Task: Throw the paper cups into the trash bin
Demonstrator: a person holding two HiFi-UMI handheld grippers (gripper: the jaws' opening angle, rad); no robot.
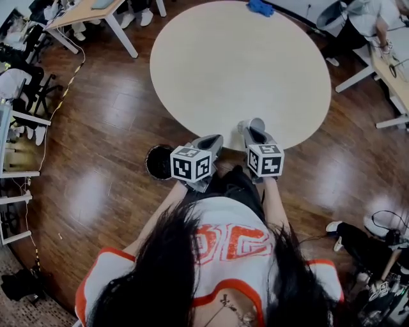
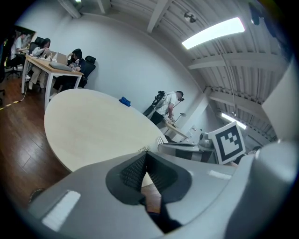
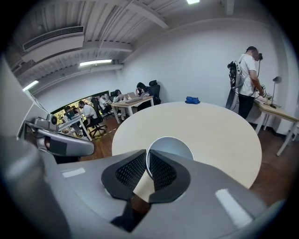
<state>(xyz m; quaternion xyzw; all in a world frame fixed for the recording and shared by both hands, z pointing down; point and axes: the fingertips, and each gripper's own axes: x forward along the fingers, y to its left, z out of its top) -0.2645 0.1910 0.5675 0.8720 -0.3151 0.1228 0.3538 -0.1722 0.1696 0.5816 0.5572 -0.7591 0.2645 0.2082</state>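
A white paper cup (image 3: pixel 171 146) hangs from my right gripper (image 3: pixel 147 158), whose jaws are shut on its rim; the cup's open mouth faces the camera. In the head view this cup (image 1: pixel 257 122) sticks out of the right gripper (image 1: pixel 250 129) over the near edge of the round beige table (image 1: pixel 236 64). My left gripper (image 2: pixel 145 153) is shut with nothing in it. It hovers beside the right one at the table's near edge (image 1: pixel 216 140). A round black trash bin (image 1: pixel 159 161) stands on the wooden floor just left of the left gripper.
A blue cloth (image 1: pixel 261 7) lies at the table's far edge. Desks with seated people (image 3: pixel 126 99) and chairs line the room's left side. A person (image 3: pixel 246 79) stands at a desk on the right. More desks and feet ring the floor.
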